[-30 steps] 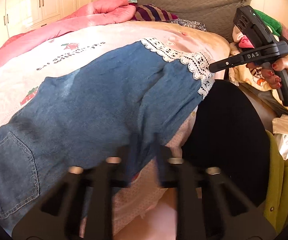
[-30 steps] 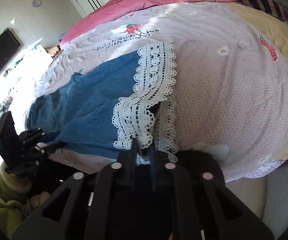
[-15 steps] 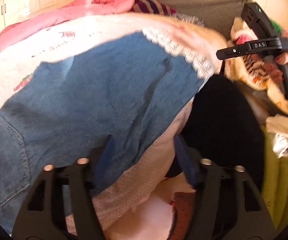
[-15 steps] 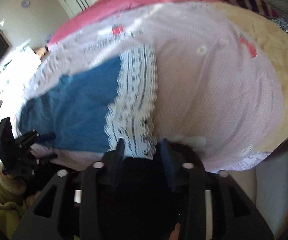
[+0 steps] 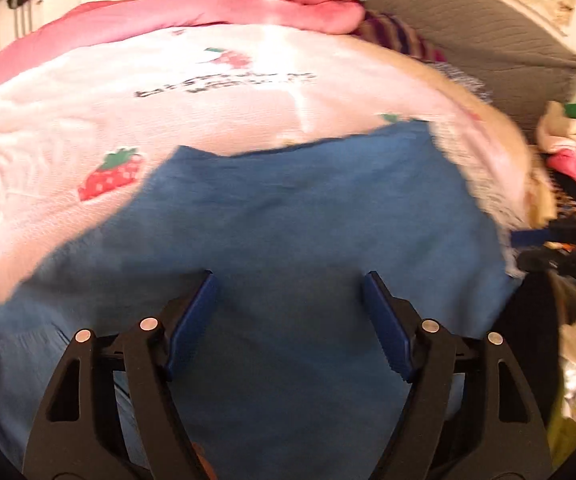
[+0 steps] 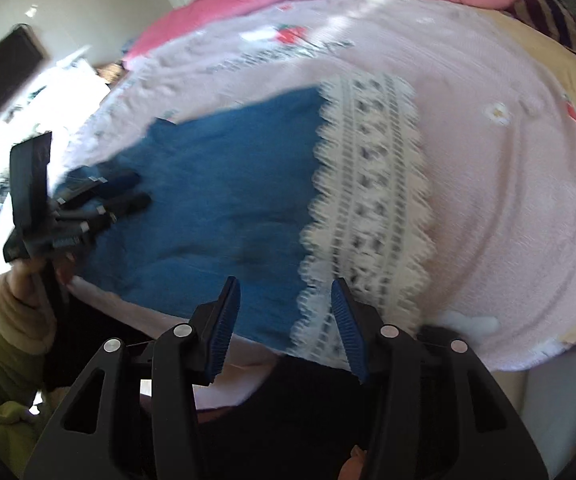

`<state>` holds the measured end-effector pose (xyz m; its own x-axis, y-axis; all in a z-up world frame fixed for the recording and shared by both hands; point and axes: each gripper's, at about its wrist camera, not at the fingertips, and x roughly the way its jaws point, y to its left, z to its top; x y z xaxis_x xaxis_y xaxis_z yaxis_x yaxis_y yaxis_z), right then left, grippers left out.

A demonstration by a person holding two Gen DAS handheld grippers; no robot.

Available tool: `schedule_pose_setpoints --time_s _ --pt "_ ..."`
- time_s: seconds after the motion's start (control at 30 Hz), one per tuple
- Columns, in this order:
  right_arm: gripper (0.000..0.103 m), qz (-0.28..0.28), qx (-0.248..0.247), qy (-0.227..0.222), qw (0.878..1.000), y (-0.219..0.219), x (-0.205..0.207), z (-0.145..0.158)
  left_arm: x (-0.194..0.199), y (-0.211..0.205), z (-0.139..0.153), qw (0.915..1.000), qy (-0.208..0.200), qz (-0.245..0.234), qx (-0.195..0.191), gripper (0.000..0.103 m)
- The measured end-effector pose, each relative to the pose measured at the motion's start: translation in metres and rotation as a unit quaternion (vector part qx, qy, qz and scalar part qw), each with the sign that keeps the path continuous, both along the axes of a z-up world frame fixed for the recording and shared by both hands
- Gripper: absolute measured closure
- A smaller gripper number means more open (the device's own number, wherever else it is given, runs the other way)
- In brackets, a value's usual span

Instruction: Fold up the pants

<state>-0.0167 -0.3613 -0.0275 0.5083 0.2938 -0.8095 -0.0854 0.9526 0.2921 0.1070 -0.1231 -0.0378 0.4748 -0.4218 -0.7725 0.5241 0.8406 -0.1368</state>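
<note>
Blue denim pants with a white lace hem lie flat on a pink strawberry-print bedspread. My left gripper is open and empty, hovering over the denim. My right gripper is open and empty, just above the near edge of the pants where the denim meets the lace. The left gripper also shows in the right wrist view, over the far end of the pants. The waist end of the pants is hidden.
A pink quilt and a grey headboard lie beyond the bedspread. Piled clothes sit to the right of the bed. A dark screen hangs on the far wall. The bed's near edge is below the lace.
Both grippers have let go of the pants and opened. The left gripper moved forward over the denim, and the right one pulled back from the lace hem. The pants now lie flatter.
</note>
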Motion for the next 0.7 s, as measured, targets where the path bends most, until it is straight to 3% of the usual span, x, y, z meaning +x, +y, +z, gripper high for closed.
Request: schedule_pose_setpoints --time_s 0.1,0.33,0.43,0.5,0.57,0.7 --pt "0.057 -0.003 0.020 0.005 1.000 -0.006 -0.002 -0.005 0.018 -0.001 -0.003 0.9998 0.002 0.013 0.016 0.035" --pt "0.055 0.005 -0.012 0.013 1.000 0.006 0.002 -0.007 0.045 0.004 -0.001 0.9988 0.025 0.039 0.014 0.035" --pt "0.050 0.016 0.011 -0.018 1.000 0.005 -0.006 0.012 0.037 0.016 0.010 0.9987 0.016 0.036 -0.033 0.035" --pt "0.039 0.025 0.013 -0.071 0.997 0.003 -0.013 0.037 0.026 0.029 0.025 0.9972 0.003 0.031 -0.069 0.029" --pt "0.028 0.030 -0.004 -0.110 0.993 0.002 -0.008 0.056 0.019 0.033 0.038 0.9976 -0.030 0.026 -0.056 0.022" --pt "0.027 0.006 -0.039 -0.129 0.991 -0.010 0.033 0.067 0.031 0.030 0.051 0.9982 -0.059 0.015 0.003 0.015"
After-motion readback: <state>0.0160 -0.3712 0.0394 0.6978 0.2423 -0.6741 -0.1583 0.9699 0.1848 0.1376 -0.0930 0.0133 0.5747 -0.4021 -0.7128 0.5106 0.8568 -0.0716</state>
